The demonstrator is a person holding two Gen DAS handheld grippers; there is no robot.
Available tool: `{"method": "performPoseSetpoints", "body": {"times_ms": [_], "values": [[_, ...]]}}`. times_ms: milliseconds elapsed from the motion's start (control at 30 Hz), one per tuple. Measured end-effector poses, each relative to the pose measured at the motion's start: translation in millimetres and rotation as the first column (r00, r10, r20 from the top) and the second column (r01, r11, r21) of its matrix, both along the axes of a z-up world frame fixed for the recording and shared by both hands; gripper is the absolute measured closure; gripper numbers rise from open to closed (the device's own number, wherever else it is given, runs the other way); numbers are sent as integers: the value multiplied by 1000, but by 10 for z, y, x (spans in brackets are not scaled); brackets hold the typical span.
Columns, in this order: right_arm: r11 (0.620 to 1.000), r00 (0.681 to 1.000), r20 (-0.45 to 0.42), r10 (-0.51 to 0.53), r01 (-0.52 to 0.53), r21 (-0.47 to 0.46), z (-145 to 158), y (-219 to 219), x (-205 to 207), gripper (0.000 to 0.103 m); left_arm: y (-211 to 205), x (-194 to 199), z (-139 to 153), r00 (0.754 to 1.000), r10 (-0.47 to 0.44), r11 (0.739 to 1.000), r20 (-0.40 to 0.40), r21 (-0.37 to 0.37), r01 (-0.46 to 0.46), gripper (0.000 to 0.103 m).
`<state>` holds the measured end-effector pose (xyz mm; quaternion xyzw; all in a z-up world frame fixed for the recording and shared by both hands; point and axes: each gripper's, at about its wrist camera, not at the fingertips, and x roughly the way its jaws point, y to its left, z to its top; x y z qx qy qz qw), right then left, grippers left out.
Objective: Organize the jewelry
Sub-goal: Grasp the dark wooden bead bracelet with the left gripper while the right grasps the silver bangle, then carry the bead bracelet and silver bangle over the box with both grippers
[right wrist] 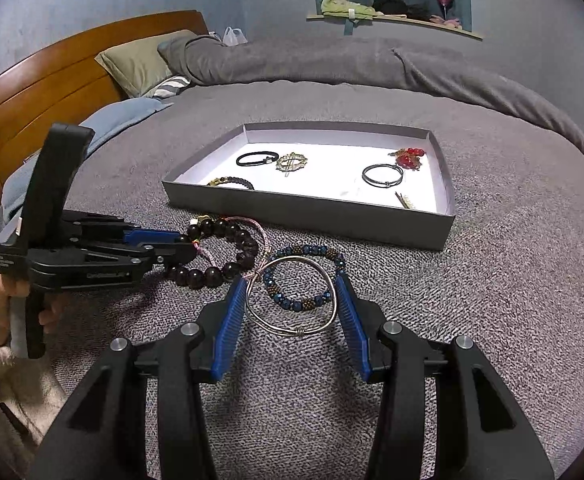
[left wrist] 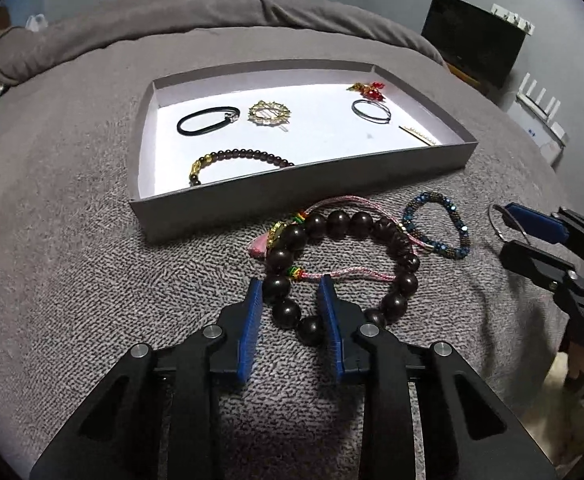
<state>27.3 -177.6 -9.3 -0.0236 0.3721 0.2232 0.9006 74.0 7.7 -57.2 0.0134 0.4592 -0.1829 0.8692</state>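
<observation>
Covering the whole scene, a grey bed point(right wrist: 492, 280) carries a shallow grey tray point(right wrist: 308, 210), the landmark here. Inside the tray lie a black band point(right wrist: 256, 158), a gold openwork brooch point(right wrist: 291, 161), a thin dark ring point(right wrist: 382, 175), red beads point(right wrist: 410, 157) and a garnet bracelet point(left wrist: 237, 159) half hidden behind the near wall; a gold comb point(right wrist: 404, 200) is too small to make out well. Just in front of the tray, the left tool point(left wrist: 289, 294) is spread, its blue pads straddling the near side of a dark wooden bead bracelet point(left wrist: 342, 268), without clearly pinching it. A pink cord point(left wrist: 348, 276) tangles through it. Beside that, further from the tray, the right tool point(right wrist: 292, 292) is spread wide around a silver bangle point(right wrist: 292, 296), which overlaps a blue beaded bracelet point(right wrist: 304, 276). Whether its pads touch the bangle cannot be told.
</observation>
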Motion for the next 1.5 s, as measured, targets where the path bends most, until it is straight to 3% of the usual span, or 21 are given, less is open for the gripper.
{"method": "performPoseSetpoints", "body": {"times_ms": [100,267,400,667,900,1133,1500], "values": [[1000,1000,1,0,0,0,2,-3,-1,57,-35,9,6,1000,1,1000,10,23,-1,88],[1000,1000,1,-6,6,0,-2,-9,-12,57,-19,-35,65,999,-4,1000,34,26,3,88],[1000,1000,0,-11,11,0,-6,-20,-12,57,-2,-159,265,994,-33,999,104,14,32,88],[1000,1000,0,-14,14,4,-6,-17,-17,57,-15,-436,810,954,-83,997,289,34,76,88],[1000,999,31,-26,26,-1,85,-40,63,57,169,-444,1164,929,-42,999,368,30,33,88],[998,995,73,-61,61,-5,213,-50,358,57,329,-212,1335,923,-6,1000,385,16,0,88],[986,986,34,-160,162,-32,75,-148,989,57,46,382,1203,940,-34,999,338,2,36,88]]}}
